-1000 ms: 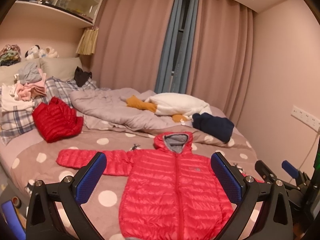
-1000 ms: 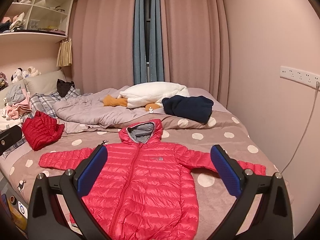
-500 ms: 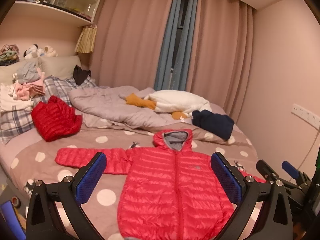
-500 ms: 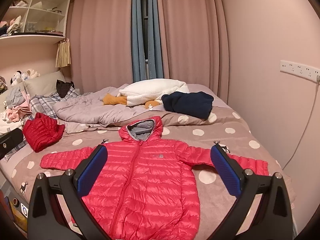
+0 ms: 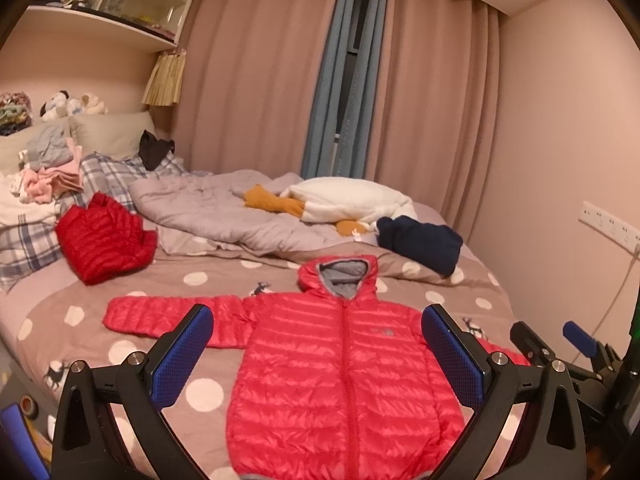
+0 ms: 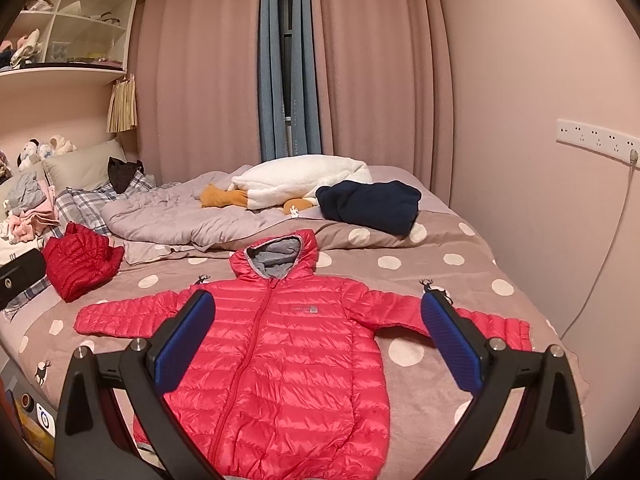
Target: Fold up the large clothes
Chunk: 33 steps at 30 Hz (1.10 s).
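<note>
Left claw [image 5: 316, 354] hanging spread wide, gripping nothing, over the bed [image 5: 80, 332]. Right claw [image 6: 318, 344] likewise gaping, empty. Red jacket [image 6: 288, 344] lying flat, zipped, on the polka-dot bedspread, sleeves out, hood pointing toward the curtains [image 6: 208, 64]. Small chest logo [image 6: 305, 310] showing, too blurry to read. Folded red coat [image 6: 78, 262] sitting far left; navy sweater [image 6: 370, 204] resting behind the hood.

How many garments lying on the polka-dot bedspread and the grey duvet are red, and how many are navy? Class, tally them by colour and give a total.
Red: 2, the puffer jacket spread flat and the bundled red jacket near the plaid pillow
Navy: 1, the folded navy garment beside the white plush toy
Total: 3
</note>
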### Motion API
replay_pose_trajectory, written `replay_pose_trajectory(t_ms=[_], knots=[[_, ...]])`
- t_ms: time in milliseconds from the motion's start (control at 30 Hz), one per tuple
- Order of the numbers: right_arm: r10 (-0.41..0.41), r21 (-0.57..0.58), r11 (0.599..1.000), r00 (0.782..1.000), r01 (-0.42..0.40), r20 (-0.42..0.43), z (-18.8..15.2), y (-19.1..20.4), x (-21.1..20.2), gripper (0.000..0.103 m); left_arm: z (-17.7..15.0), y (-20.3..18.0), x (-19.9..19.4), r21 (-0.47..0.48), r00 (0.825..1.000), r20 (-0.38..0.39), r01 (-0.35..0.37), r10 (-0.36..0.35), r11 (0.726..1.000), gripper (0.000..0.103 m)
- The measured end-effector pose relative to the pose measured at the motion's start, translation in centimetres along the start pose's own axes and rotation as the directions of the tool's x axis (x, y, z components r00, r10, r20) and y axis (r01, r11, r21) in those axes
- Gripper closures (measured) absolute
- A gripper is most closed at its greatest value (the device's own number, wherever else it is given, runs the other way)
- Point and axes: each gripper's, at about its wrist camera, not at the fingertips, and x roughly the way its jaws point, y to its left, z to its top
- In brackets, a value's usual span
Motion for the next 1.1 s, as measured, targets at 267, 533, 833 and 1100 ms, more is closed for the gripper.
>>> replay_pose_trajectory(t_ms=[267, 533, 833, 1100], knots=[[0.002, 0.000, 1.000, 1.000, -0.002, -0.008, -0.1, -0.2, -0.1, 0.000, 0.1, -0.4, 0.0, 0.016, 1.000, -0.006, -0.020, 0.020, 1.000, 0.000], [0.001, -0.003, 1.000, 1.000, -0.001, -0.007, 0.2, -0.2, -0.3, 0.000, 0.3, -0.6, 0.0, 0.017, 1.000, -0.002, -0.017, 0.017, 1.000, 0.000], [-0.017, -0.003, 1.000, 1.000, 0.016, -0.005, 0.4, -0.6, -0.4, 0.000, 0.3, -1.1, 0.1, 0.022, 1.000, -0.001, -0.014, 0.014, 1.000, 0.000], [-0.033, -0.012, 0.999, 0.999, 0.033, 0.002, 0.6, -0.8, -0.5, 0.000, 0.4, -1.5, 0.0, 0.020, 1.000, -0.004, -0.021, 0.021, 1.000, 0.000]])
